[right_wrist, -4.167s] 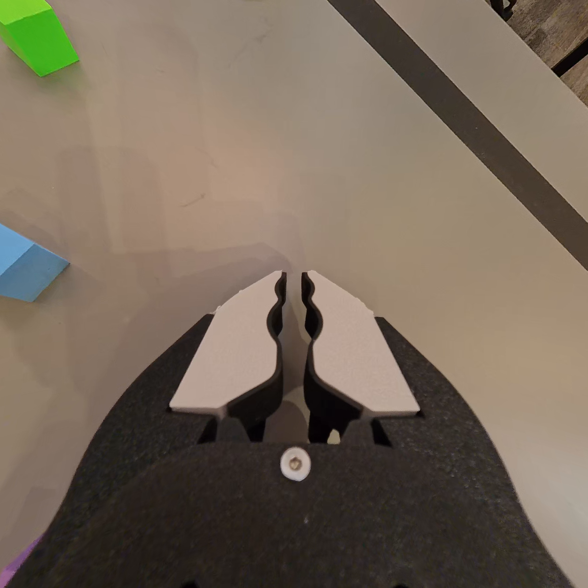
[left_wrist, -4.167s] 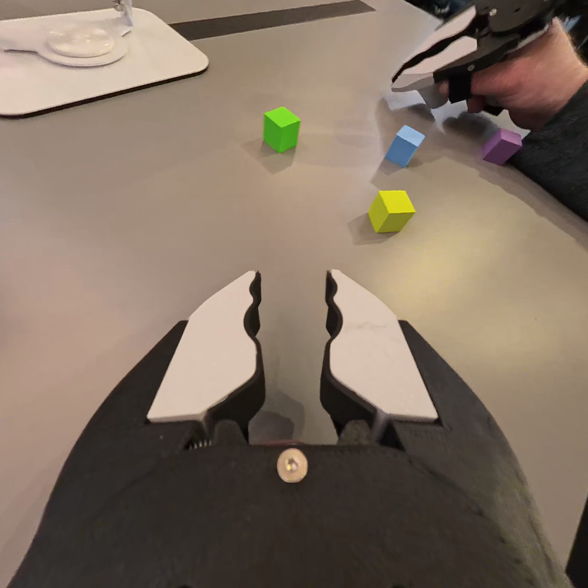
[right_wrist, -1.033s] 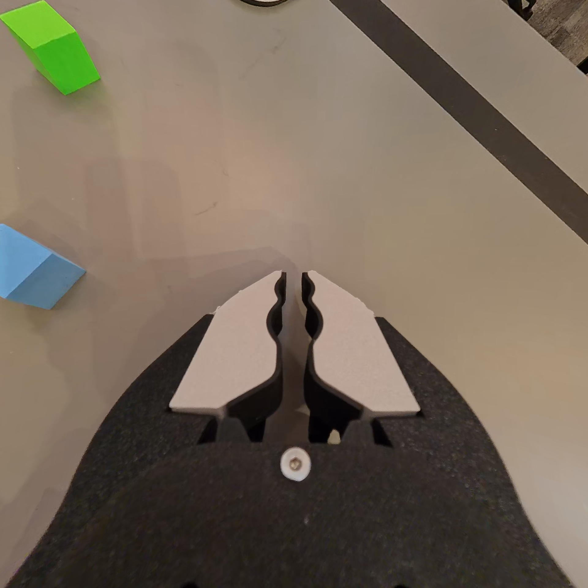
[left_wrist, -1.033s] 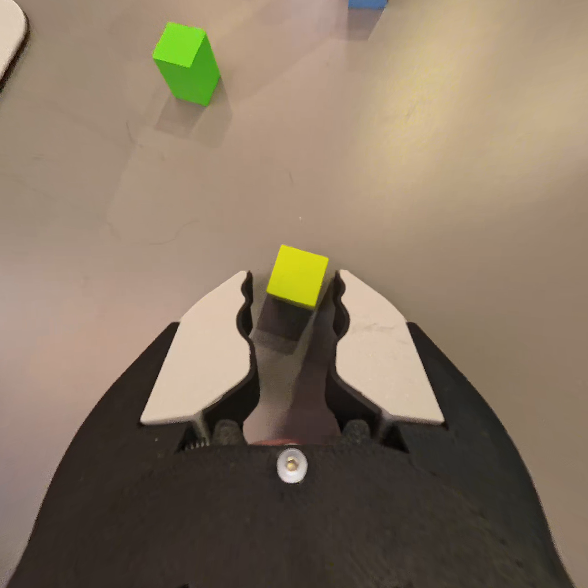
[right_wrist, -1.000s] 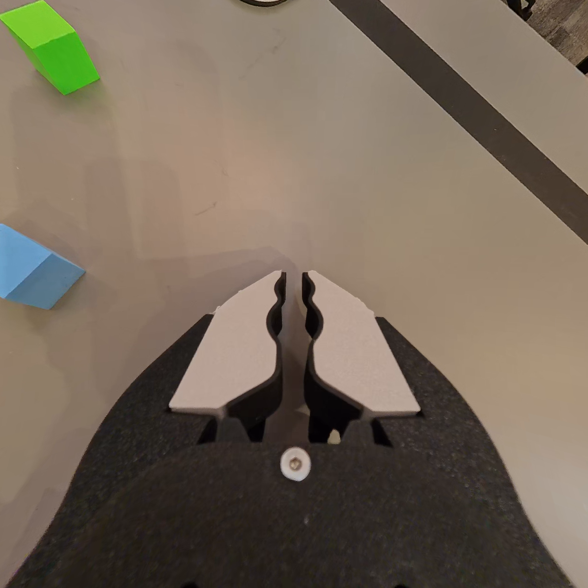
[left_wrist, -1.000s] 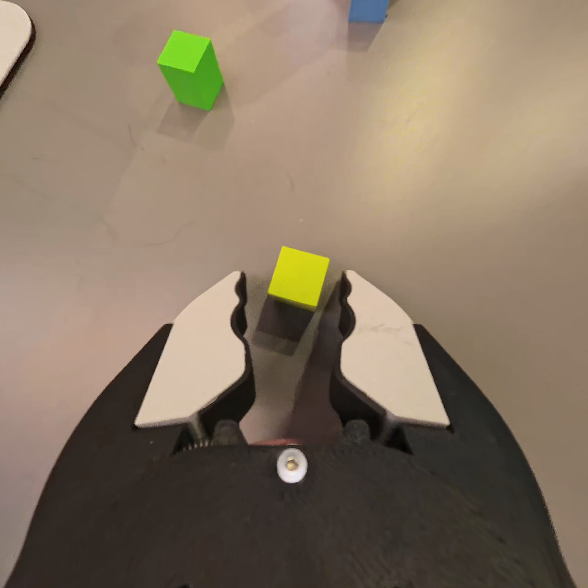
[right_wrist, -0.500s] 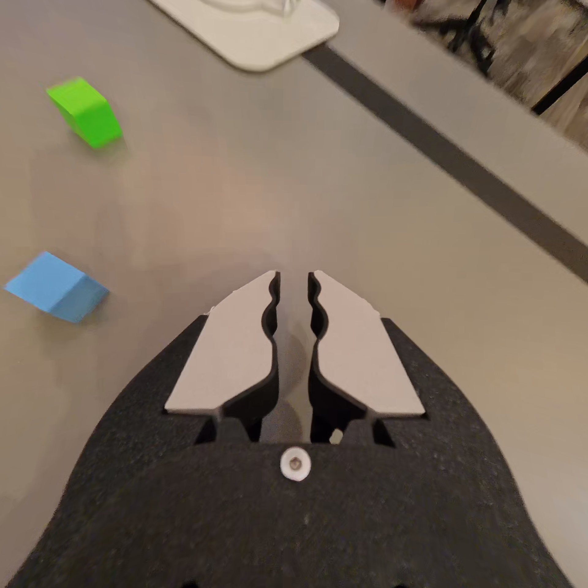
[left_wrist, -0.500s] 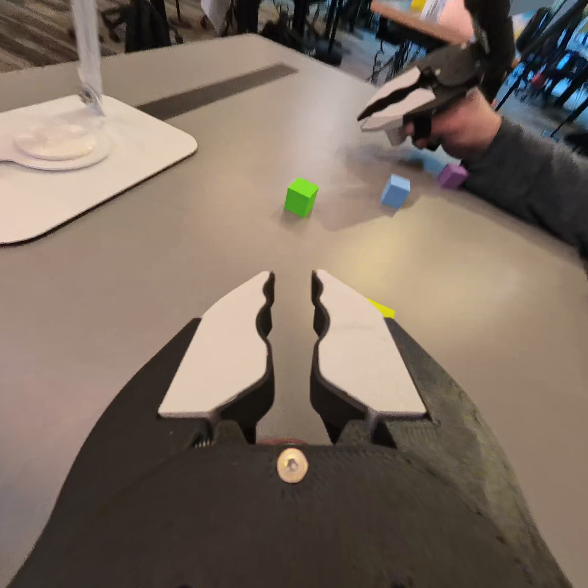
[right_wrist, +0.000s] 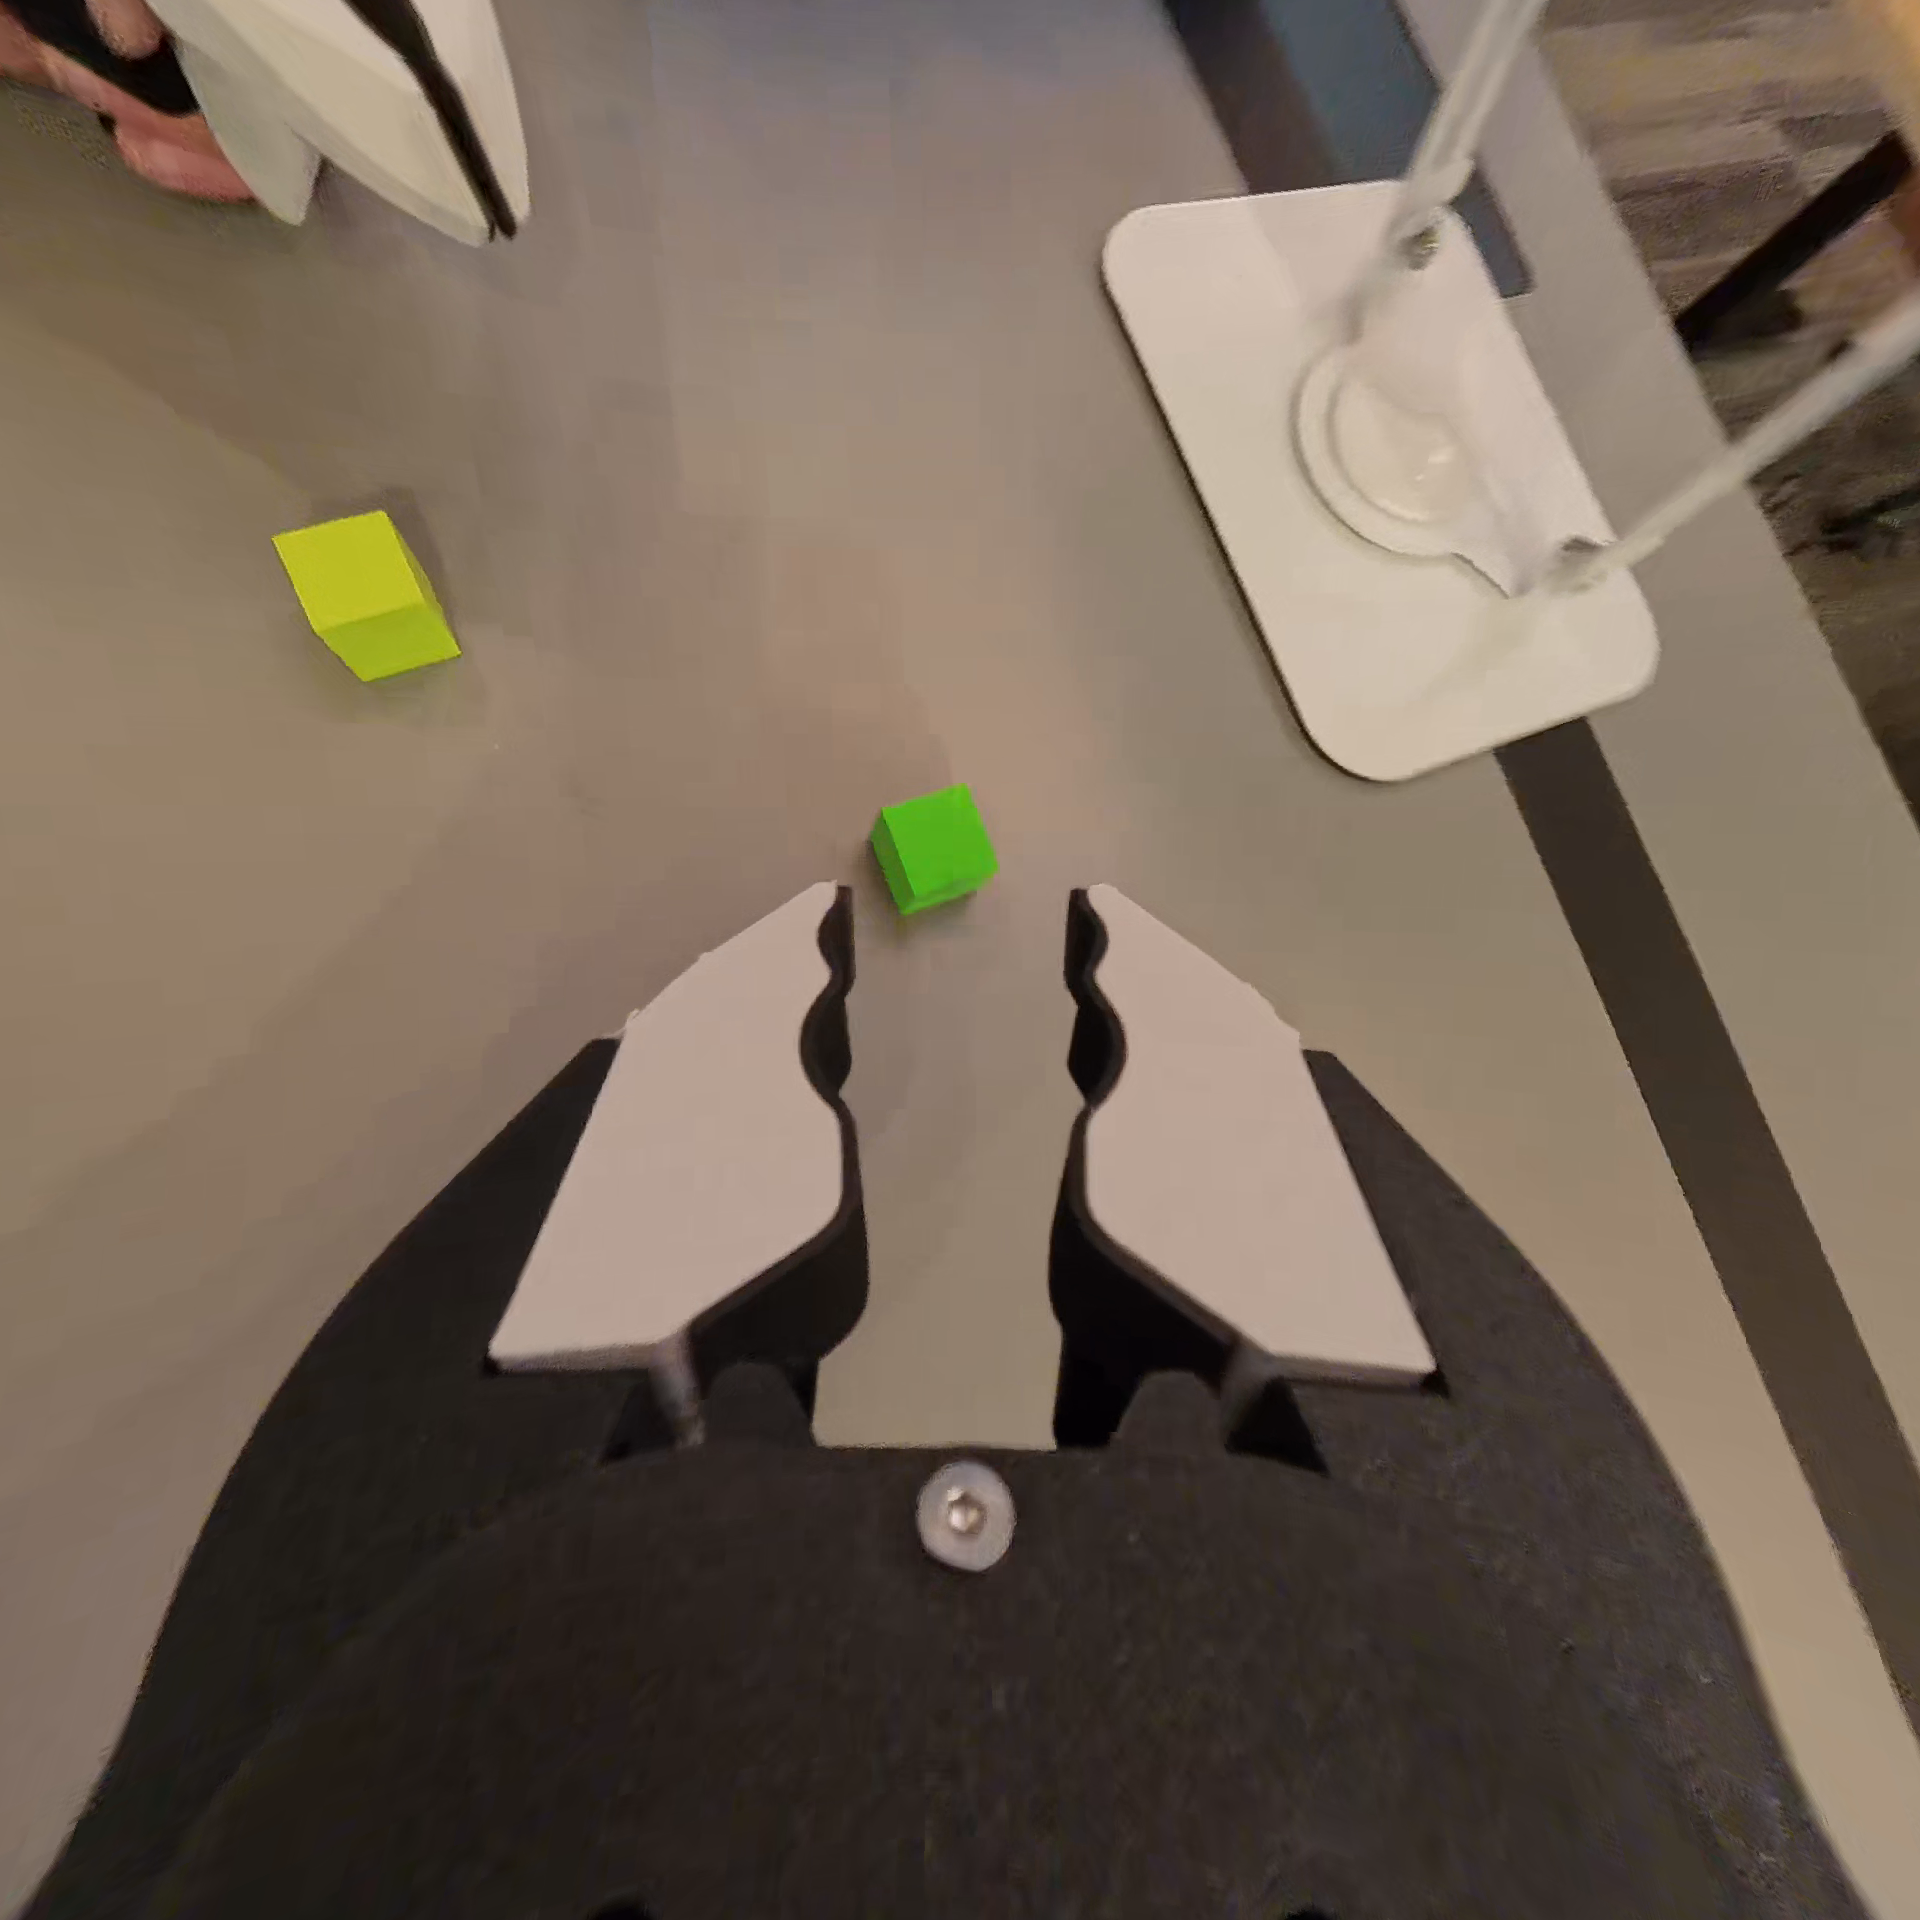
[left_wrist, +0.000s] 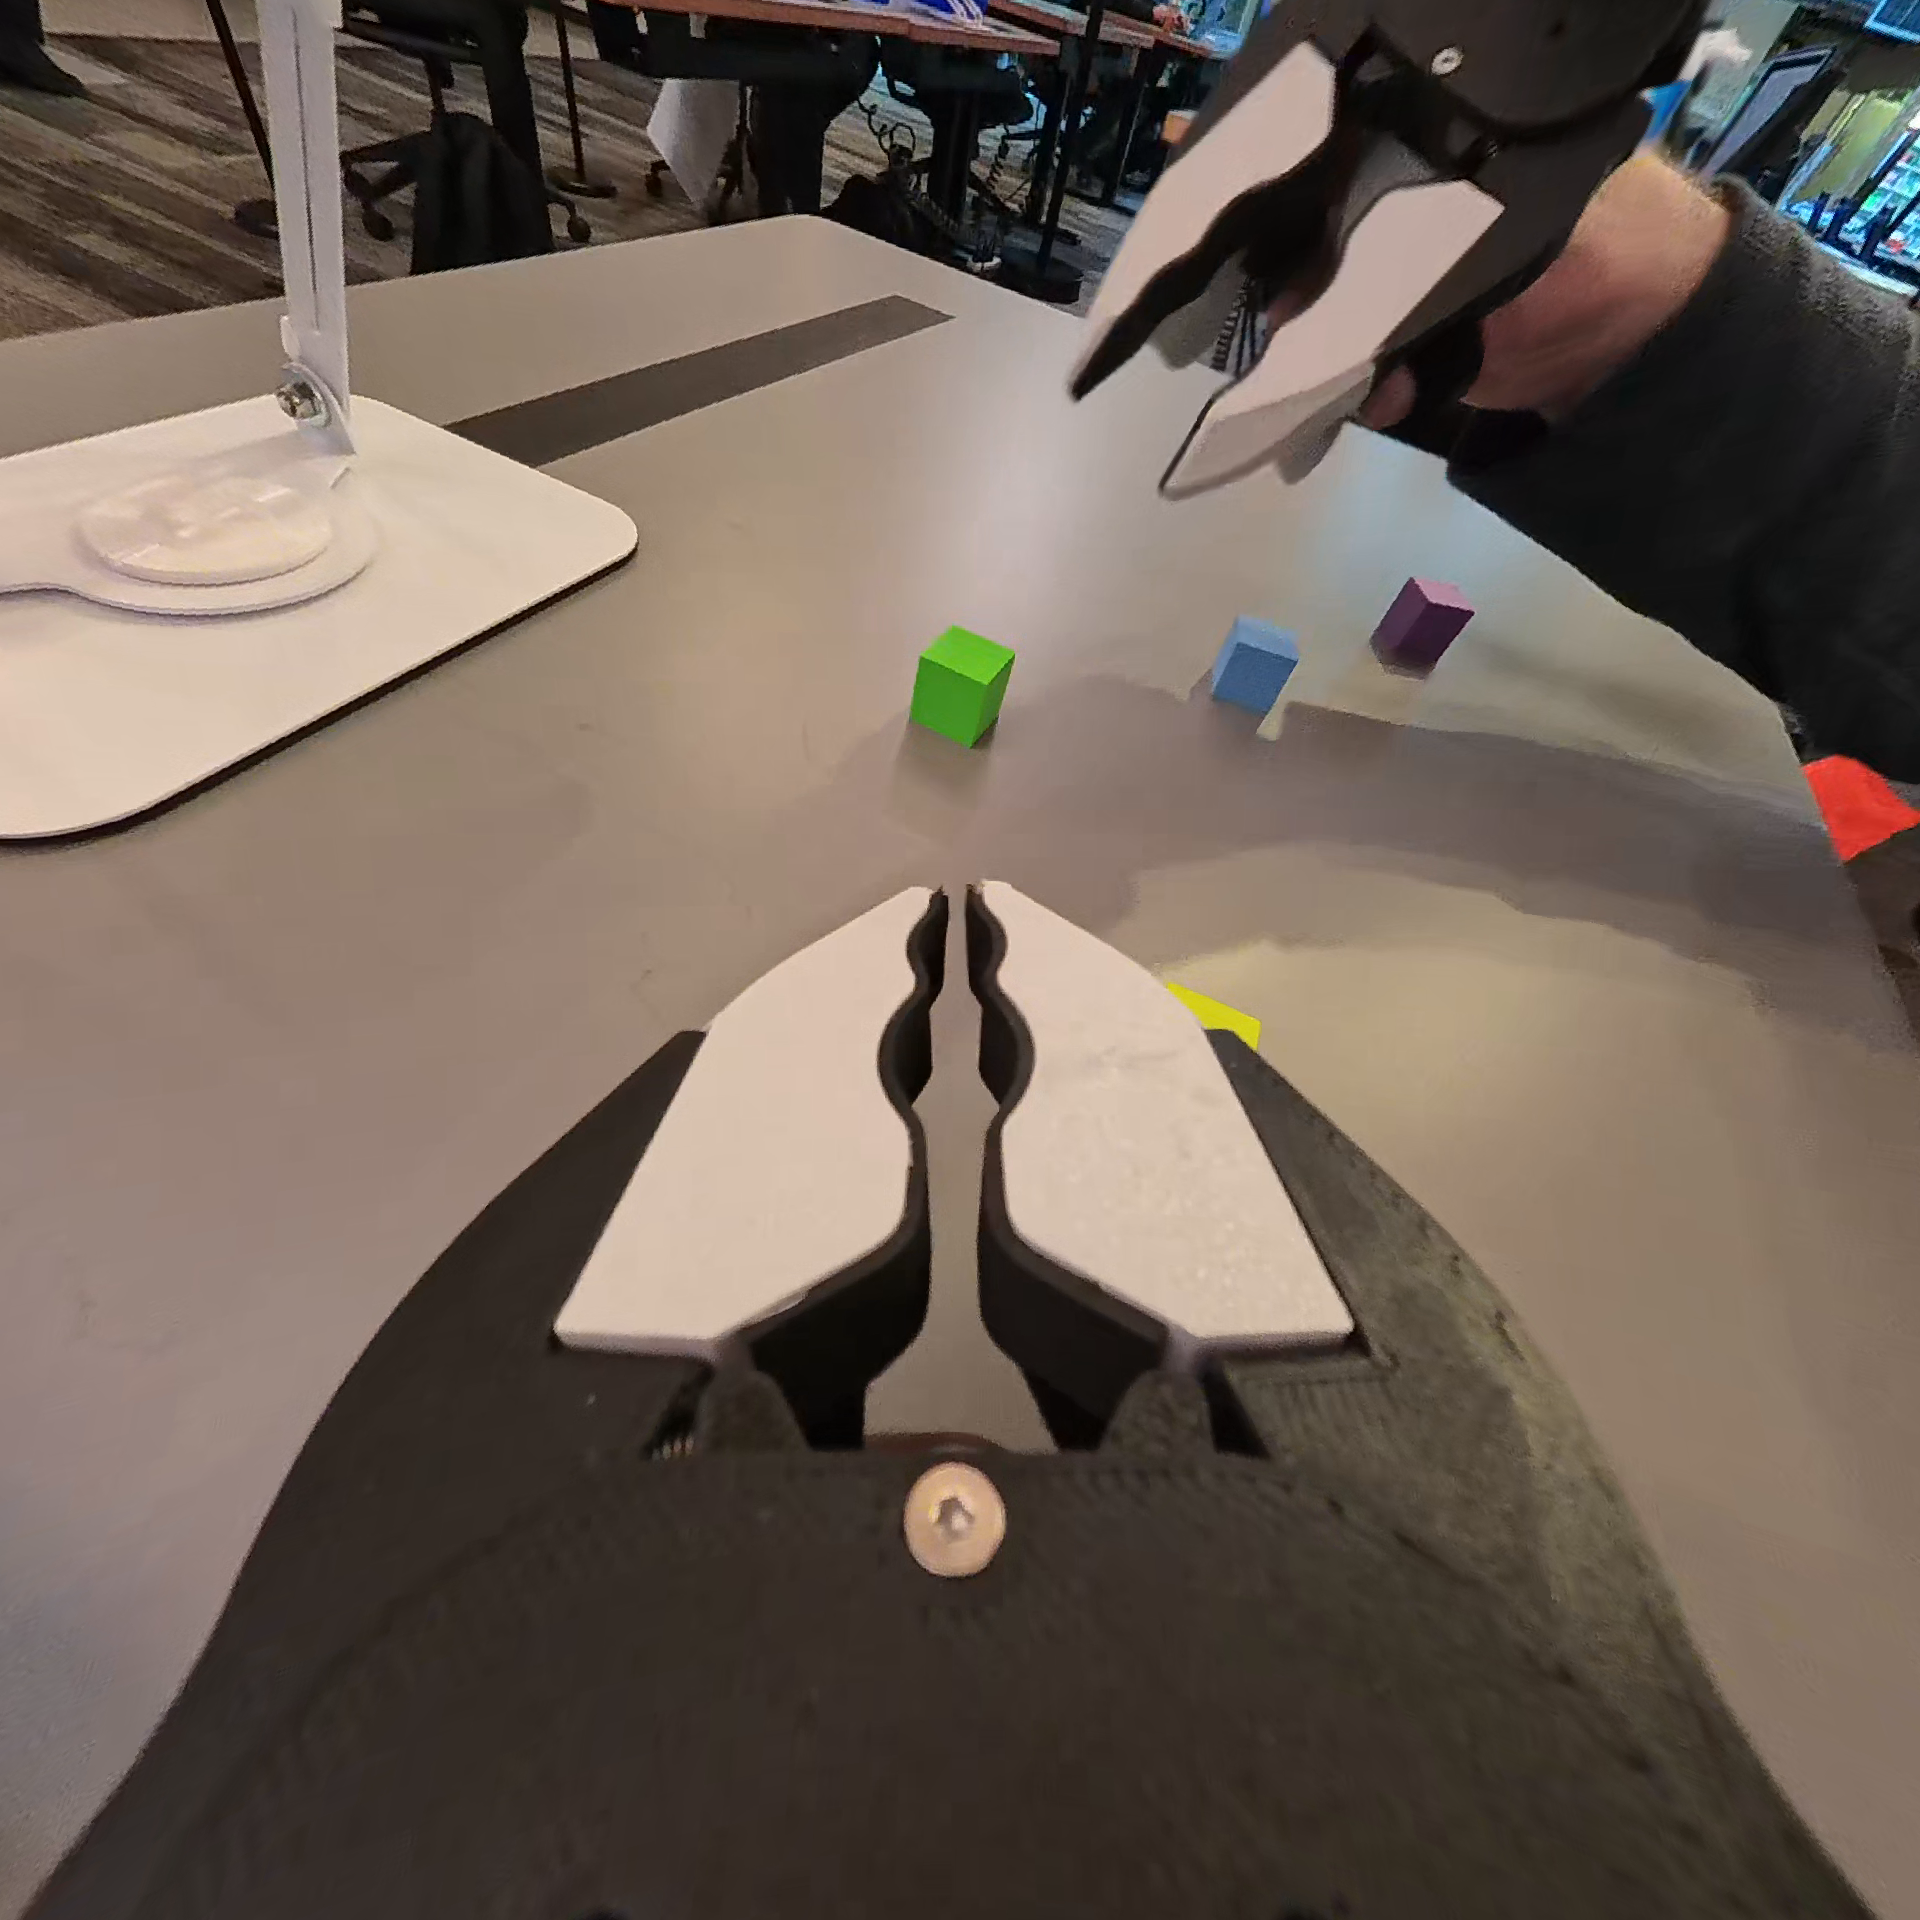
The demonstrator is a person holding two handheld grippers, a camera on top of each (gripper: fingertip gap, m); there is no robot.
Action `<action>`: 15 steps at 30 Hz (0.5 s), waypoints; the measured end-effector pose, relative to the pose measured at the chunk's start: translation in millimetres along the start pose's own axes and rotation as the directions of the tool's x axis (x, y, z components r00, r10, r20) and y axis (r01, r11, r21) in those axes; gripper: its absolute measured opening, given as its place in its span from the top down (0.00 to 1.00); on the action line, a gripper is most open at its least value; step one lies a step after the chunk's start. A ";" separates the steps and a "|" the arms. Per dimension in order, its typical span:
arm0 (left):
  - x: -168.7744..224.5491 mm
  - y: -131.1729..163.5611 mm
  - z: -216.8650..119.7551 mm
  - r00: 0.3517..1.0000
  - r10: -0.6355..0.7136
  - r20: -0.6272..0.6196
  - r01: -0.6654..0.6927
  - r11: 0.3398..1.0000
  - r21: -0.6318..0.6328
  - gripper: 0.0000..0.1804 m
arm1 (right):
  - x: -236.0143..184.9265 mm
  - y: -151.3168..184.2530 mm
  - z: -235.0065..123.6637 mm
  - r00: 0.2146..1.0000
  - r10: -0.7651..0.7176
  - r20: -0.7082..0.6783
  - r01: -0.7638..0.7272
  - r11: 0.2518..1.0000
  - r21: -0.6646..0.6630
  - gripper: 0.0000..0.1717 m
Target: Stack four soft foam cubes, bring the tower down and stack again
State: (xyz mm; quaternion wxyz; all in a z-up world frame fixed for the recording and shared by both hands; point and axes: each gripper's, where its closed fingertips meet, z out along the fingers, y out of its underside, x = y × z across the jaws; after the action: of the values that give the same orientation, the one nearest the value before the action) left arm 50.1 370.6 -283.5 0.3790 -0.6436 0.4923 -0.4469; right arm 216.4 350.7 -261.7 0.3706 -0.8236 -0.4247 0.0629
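Four foam cubes lie apart on the grey table [left_wrist: 416,987]: green cube [left_wrist: 961,686], blue cube [left_wrist: 1255,675], purple cube [left_wrist: 1421,621], yellow cube [right_wrist: 364,594]. Left tongs [left_wrist: 956,891] are closed and empty; right tongs [right_wrist: 958,902] hover open and empty above the green cube.

Left gripper [left_wrist: 956,891]: seen from its own wrist view, it fills the lower centre of the frame, black body below, two pale fingers converging upward. The fingertips stand almost together, a thin dark slit between them, nothing gripped. In the right wrist view the same gripper enters at the upper left, its fingers [right_wrist: 416,114] together and pointing down-right, a hand partly visible behind it.

Right gripper [right_wrist: 956,904]: fills the lower centre of its own view, fingers spread with a clear gap, nothing between the pads. In the left wrist view it hangs at the upper right, fingers parted, pointing down-left, held by a hand [left_wrist: 1590,281] in a dark sleeve.
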 end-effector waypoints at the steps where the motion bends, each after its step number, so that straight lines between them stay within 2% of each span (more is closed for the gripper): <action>1: -0.4 -0.1 -0.2 1.000 -0.003 0.001 0.003 1.000 0.002 0.98 | -1.6 -0.9 9.5 0.999 -0.024 0.022 0.025 0.999 -0.032 0.75; 6: -4.1 -2.1 -2.6 0.999 -0.041 -0.003 0.042 0.999 0.023 0.97 | 1.2 11.8 48.4 0.989 -0.126 0.079 0.139 0.970 -0.200 0.73; 9: -4.8 -1.8 -2.4 0.999 -0.054 -0.008 0.054 0.998 0.020 0.97 | -3.0 16.8 64.0 0.980 -0.141 0.138 0.170 0.959 -0.228 0.72; 13: -4.5 -0.2 -0.8 0.998 -0.056 -0.013 0.056 0.998 0.006 0.96 | -4.7 36.5 78.0 0.969 -0.163 0.184 0.216 0.923 -0.319 0.79; 15: -4.5 0.2 -0.5 0.998 -0.060 -0.016 0.060 0.998 0.003 0.96 | -6.9 36.8 80.3 0.969 -0.156 0.190 0.211 0.923 -0.321 0.83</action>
State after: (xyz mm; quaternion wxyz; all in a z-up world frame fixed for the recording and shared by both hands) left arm 49.1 374.9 -284.4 0.3624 -0.6539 0.4752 -0.4640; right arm 202.4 376.8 -345.1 0.1921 -0.8237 -0.5331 0.0202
